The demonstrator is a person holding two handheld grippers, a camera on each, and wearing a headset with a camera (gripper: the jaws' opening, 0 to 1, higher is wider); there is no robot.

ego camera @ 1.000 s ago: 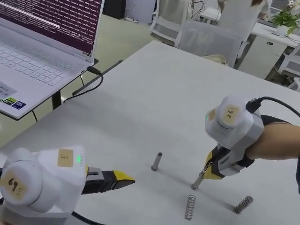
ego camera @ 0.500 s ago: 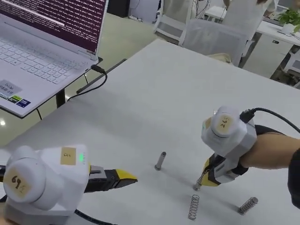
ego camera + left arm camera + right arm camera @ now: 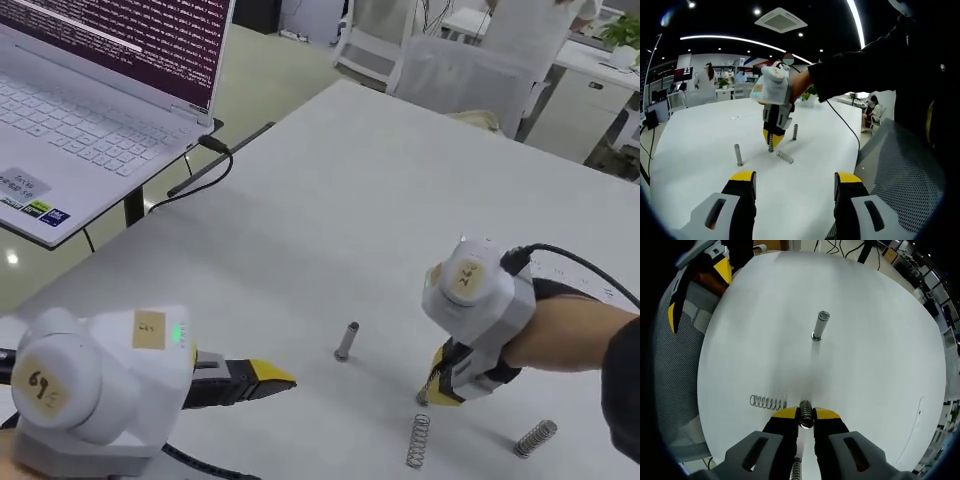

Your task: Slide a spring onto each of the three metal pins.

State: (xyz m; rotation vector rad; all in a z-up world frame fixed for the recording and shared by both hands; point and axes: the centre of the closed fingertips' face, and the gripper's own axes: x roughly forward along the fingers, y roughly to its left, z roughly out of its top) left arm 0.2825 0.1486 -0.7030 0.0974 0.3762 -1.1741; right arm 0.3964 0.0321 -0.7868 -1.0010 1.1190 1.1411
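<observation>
Table (image 3: 380, 200): white, broad, takes most of the head view. All the task's things sit at its near end.

Laptop (image 3: 80, 100): open on a stand off the table's left side, screen lit with text, cut off by the picture's edge. A dark cable (image 3: 205, 165) runs from it along the table edge.

Chair (image 3: 450, 75): pale mesh back at the table's far side, top cut off.

Left gripper (image 3: 275, 380): low at the left, above the table and well apart from the parts. In its own view we see the yellow-tipped jaws spread wide with nothing between them.

Right gripper (image 3: 440, 388): pointing down at the table, to the right of the bare pin (image 3: 346, 341). Its jaws stand narrow, pinched on the gripped spring (image 3: 805, 417). Coils show around a round metal end at the jaw tips, and more coils show lower between the jaws.

Bare pin: stands upright on the table, no spring on it.

Second pin (image 3: 423, 398): we see a short grey stub under the right gripper's tips; the rest is hidden by the jaws. We cannot tell how far down it the gripped spring sits.

Near spring (image 3: 419, 441): lying flat, just in front of the second pin.

Far spring (image 3: 535, 438): lying flat further right, near the person's sleeve.
</observation>
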